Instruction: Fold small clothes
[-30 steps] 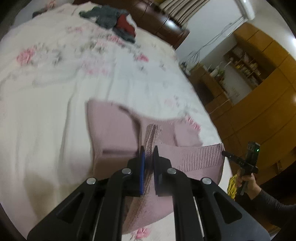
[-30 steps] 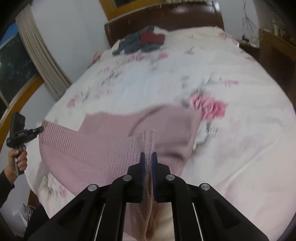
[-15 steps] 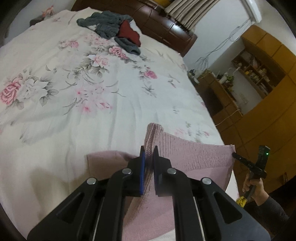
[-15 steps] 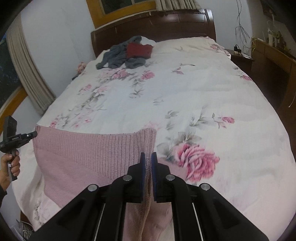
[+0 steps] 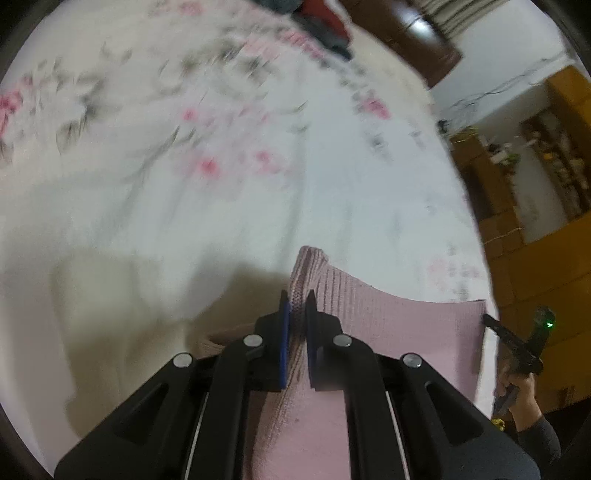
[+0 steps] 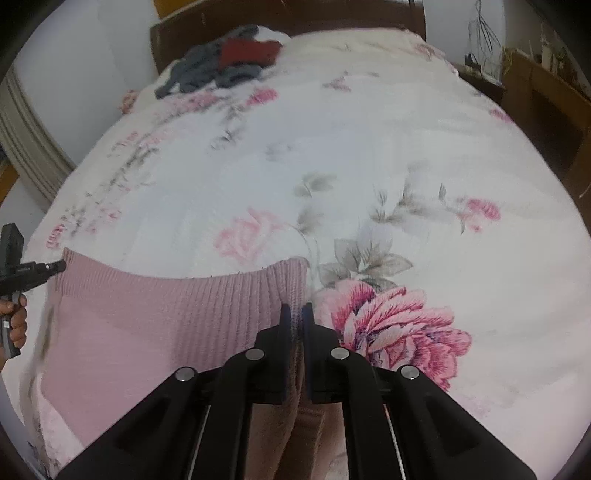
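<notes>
Sweater hem (image 6: 177, 295) carried nearer bed edge | both claws clamped

A white bedspread (image 6: 369, 155) printed with pink roses and grey-green leaves covers the bed. At its far end a dark wooden headboard (image 6: 288, 18) stands against a pale wall (image 6: 92, 51). Just in front of it lies a heap of grey and red clothes (image 6: 225, 62). A striped curtain (image 6: 26, 140) hangs on one side. On the other side stand a wooden cabinet (image 5: 535, 266) and blurred shelves (image 5: 554, 162) holding small items
</notes>
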Demonstrator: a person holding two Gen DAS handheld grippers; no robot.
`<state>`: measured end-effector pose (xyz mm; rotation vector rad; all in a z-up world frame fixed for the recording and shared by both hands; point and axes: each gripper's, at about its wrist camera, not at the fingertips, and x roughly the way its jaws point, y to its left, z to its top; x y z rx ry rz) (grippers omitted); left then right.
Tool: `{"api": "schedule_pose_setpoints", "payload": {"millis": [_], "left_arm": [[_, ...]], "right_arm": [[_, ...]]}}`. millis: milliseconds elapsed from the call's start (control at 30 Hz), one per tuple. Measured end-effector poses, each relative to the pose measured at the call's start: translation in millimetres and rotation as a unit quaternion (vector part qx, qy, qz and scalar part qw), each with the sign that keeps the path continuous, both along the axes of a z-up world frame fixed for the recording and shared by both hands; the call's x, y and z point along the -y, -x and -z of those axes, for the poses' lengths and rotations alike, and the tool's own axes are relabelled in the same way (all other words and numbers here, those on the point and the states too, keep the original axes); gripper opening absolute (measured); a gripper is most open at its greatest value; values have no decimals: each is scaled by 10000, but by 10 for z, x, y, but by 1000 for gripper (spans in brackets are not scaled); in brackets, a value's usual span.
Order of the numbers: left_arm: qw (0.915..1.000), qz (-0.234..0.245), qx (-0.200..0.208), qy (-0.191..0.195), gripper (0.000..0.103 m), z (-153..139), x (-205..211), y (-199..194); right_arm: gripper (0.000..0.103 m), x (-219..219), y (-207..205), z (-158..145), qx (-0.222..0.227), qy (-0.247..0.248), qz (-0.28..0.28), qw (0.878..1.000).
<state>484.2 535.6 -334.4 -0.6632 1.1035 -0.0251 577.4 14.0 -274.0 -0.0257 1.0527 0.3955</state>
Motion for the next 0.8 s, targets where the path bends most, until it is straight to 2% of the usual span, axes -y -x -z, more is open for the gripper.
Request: {"api": "schedule_pose_setpoints", "payload": {"millis": [100,133,167,200,233,267,333,367,433,467,500,533,567,600,633,667,733,800], "left_arm": [[9979,-163,-617,-117,10,270,-7,-46],[9976,-200,-611,-244,14,245,-4,-38],[9974,-252,-533,-419,15,162,7,-11],[9975,-314,-272,-571,13,-4,29,52],[9986,-273,19,-452,13,-126,52,97],[9993,-73,372,-63,13,-243,112,144],[9975,289,578,284,18,-288,262,161],[9974,389,505,333,18,-242,321,144],[9990,357,85,256,15,-10,393,112],[9992,229,-264,177,12,179,384,108],[9989,155,-422,117,9,274,373,122],[9987,74,-498,86,6,332,352,146],[9986,12,-507,147,6,345,322,156],[9989,-66,-417,199,3,270,289,182],[9993,-69,-239,279,4,167,278,231],[9993,15,-39,381,4,53,281,285],[9955,365,474,741,4,-215,354,513],[9894,700,718,1046,5,-318,479,767]], "right_arm": [[9,40,-104,300,-622,-31,132,9980],[12,62,-110,343,-692,13,170,9975],[25,89,-112,337,-663,42,224,9975],[28,139,-101,276,-591,-8,332,9977],[28,191,-73,185,-482,-198,423,9977],[28,229,-28,83,-355,-442,440,9974],[28,240,62,-6,-437,-1041,294,9932],[28,223,102,40,-633,-1303,227,9892],[28,199,131,208,-969,-1391,221,9853],[26,205,130,318,-1174,-1398,246,9829],[16,242,125,437,-1332,-1356,334,9812],[5,302,114,512,-1375,-1256,432,9816],[0,339,96,538,-1405,-1215,511,9813],[0,418,104,550,-1496,-1359,637,9773],[0,447,127,503,-1494,-1393,675,9766],[6,431,205,393,-1423,-1476,551,9772],[6,389,416,234,-1429,-1845,207,9722],[6,325,663,200,-1538,-2047,-102,9666]]}}
